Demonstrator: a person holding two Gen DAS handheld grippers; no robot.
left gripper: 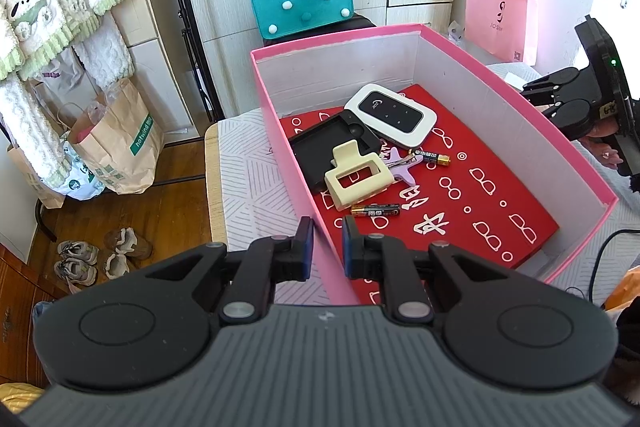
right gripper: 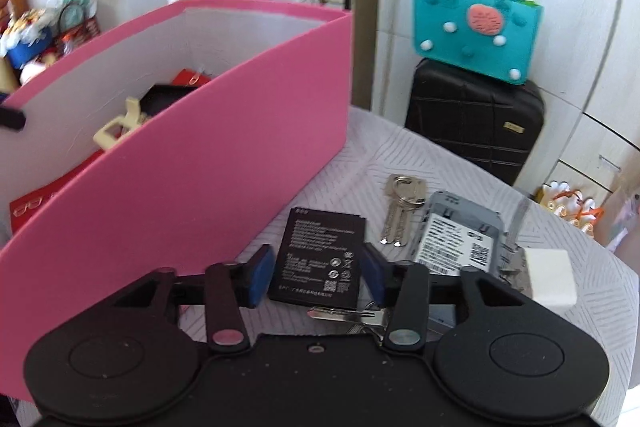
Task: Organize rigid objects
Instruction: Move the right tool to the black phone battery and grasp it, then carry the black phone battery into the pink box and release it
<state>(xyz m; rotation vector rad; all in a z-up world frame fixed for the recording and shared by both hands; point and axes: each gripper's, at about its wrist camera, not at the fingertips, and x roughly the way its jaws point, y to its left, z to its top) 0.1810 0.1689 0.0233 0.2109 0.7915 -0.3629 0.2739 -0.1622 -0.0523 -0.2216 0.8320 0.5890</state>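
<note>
The pink box (left gripper: pixel 516 107) stands on the table with a white pocket router (left gripper: pixel 390 115), a black cover (left gripper: pixel 332 147), a cream hair claw (left gripper: pixel 356 177), a purple star clip (left gripper: pixel 394 167) and two small batteries (left gripper: pixel 376 210) inside on a red card. My left gripper (left gripper: pixel 327 247) is shut on the box's near wall at its corner. In the right wrist view a flat black phone battery (right gripper: pixel 320 251) lies on the tablecloth beside the box (right gripper: pixel 200 147). My right gripper (right gripper: pixel 316 271) is open, one finger on each side of that battery.
A bunch of keys (right gripper: pixel 400 211), a grey labelled device (right gripper: pixel 456 235) and a white block (right gripper: pixel 550 277) lie right of the battery; another key (right gripper: pixel 344 315) sits under the gripper. A teal bag (right gripper: pixel 480 27) on a black suitcase (right gripper: pixel 472 123) stands past the table's edge.
</note>
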